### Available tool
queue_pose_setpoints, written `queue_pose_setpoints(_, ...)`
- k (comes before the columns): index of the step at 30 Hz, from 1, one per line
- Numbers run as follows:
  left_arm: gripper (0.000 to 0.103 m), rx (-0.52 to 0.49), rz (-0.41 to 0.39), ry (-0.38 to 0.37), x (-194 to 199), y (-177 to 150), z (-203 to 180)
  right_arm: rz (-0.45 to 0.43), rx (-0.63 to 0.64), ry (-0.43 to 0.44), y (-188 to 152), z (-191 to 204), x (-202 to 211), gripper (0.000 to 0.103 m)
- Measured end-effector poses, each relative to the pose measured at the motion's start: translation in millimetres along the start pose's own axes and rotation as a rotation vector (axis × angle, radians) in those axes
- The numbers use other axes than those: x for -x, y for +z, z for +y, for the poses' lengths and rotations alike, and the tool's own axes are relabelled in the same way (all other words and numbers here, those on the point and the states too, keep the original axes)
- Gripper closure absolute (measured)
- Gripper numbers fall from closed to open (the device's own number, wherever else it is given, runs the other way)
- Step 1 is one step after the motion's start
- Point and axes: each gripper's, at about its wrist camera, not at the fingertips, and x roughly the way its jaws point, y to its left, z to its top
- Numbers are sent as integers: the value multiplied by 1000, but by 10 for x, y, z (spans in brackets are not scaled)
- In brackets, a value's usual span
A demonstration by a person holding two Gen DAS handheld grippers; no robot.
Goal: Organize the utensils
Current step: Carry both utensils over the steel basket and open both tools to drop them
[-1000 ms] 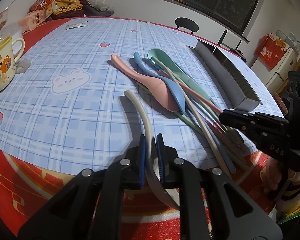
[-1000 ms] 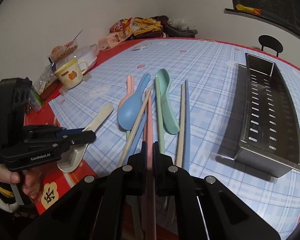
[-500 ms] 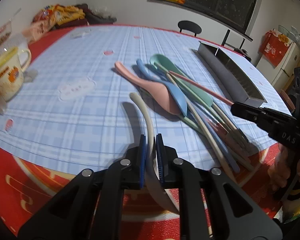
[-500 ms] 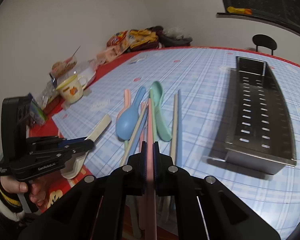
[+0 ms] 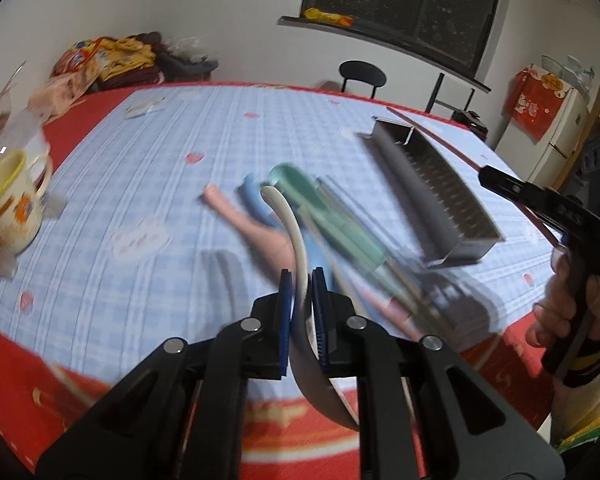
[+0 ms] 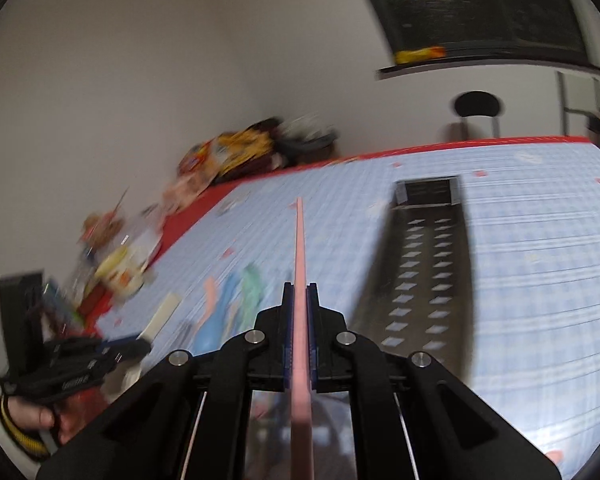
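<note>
- Right gripper [image 6: 300,300] clamps a pink chopstick [image 6: 300,256], lifted off the table [image 6: 540,280]; its long axis runs straight ahead, tip pointing away, just left of the metal tray [image 6: 428,264].
- Left gripper [image 5: 302,284] pinches the beige spoon [image 5: 292,224], handle curving forward over the blurred pile of utensils [image 5: 332,220].

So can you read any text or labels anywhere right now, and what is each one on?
Nothing reads cleanly; both views are motion-blurred.
right gripper: white lettering on its side, too blurred to read.
left gripper: white lettering on its side, too blurred to read.
snack bags: printing too blurred to read.
mug: orange print, no legible words.
</note>
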Motion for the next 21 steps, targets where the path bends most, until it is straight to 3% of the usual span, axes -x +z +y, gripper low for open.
queue_pose_setpoints(8,89,-84,-18,-122,-425,721,-610,-34,-188,-134,158,-569,-139,97)
queue_pose_setpoints(13,89,-115,-1,-195,-839,1127,-1040,-24,-217,-174,99,-724,-195,97)
queue_pose_setpoints(21,89,-106,48,-229,-1527,1526,-1339,32,-269,-193,77,-894,-330,96)
